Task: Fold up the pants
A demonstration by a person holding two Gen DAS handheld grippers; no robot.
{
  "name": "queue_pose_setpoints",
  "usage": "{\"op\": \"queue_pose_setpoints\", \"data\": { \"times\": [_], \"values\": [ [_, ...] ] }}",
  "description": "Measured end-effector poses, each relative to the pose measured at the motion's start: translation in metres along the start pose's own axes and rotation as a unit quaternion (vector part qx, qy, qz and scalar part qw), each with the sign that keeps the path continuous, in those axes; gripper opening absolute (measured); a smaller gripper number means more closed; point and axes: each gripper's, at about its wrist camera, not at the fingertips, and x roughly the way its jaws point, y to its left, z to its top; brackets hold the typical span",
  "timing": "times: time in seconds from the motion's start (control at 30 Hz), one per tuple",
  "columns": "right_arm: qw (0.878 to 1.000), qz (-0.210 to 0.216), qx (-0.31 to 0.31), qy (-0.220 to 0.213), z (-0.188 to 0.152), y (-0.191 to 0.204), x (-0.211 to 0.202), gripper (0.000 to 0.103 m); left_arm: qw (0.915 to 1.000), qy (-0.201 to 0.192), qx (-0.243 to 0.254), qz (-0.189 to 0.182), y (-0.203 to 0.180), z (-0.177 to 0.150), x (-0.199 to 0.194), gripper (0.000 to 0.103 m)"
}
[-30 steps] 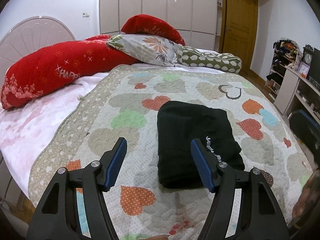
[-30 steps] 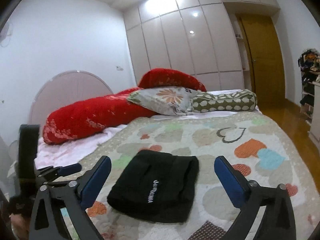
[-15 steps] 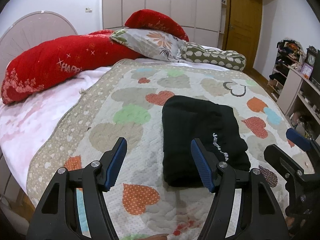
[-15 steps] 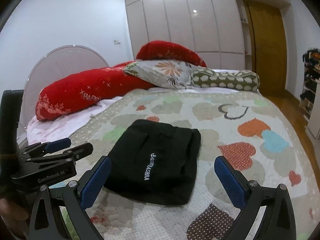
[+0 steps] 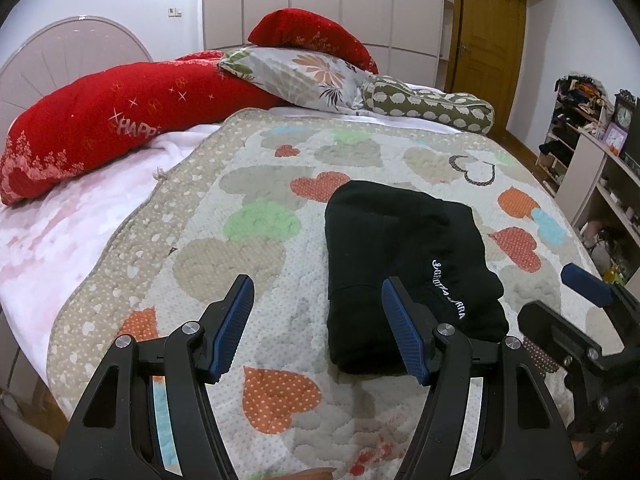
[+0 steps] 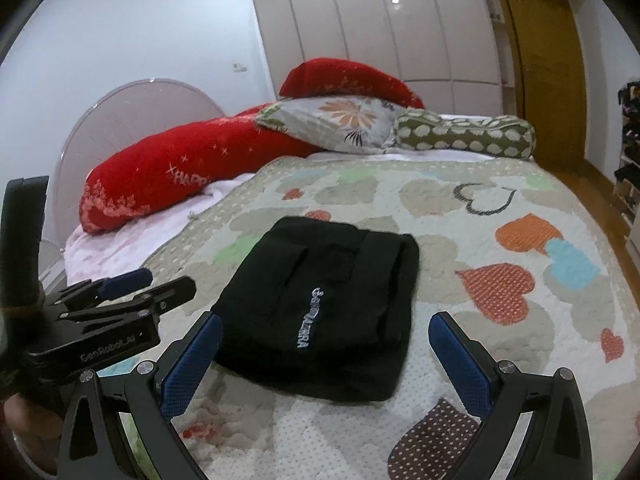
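Black pants (image 5: 404, 264) (image 6: 320, 304) lie folded into a compact rectangle on the heart-patterned quilt (image 5: 248, 256) (image 6: 500, 208), white lettering facing up. My left gripper (image 5: 316, 320) hovers open just in front of the bundle's near left corner, nothing between its blue pads. My right gripper (image 6: 324, 352) stands open over the near edge of the pants without touching them. Each gripper shows in the other's view: the right one (image 5: 576, 304) at the right edge, the left one (image 6: 120, 292) at the left edge.
Red bolsters (image 5: 112, 120), a floral pillow (image 5: 304, 76) and a green spotted bolster (image 5: 432, 104) line the head of the bed. A pink sheet (image 5: 48, 232) shows left of the quilt. Shelves (image 5: 596, 168) stand on the right, a wooden door (image 5: 484, 40) behind.
The right gripper has tilted down and dropped toward the pants, coming into the left wrist view at the right edge. The left gripper has hardly moved. The pants lie still.
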Motion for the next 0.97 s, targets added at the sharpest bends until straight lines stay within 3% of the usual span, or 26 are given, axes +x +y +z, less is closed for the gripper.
{"op": "queue_pose_setpoints", "data": {
  "times": [0.7, 0.83, 0.97],
  "values": [
    [1.000, -0.008, -0.006, 0.024, -0.004, -0.003, 0.016, 0.103, 1.0000, 0.009, 0.001, 0.002, 0.002, 0.003, 0.015, 0.067],
    [1.000, -0.010, -0.007, 0.023, -0.003, -0.005, 0.014, 0.103, 0.9999, -0.008, 0.004, -0.010, 0.002, 0.000, 0.015, 0.067],
    [1.000, -0.019, -0.004, 0.021, -0.002, -0.011, 0.008, 0.103, 0.9999, 0.008, -0.001, -0.012, 0.009, -0.002, 0.015, 0.067]
  ]
}}
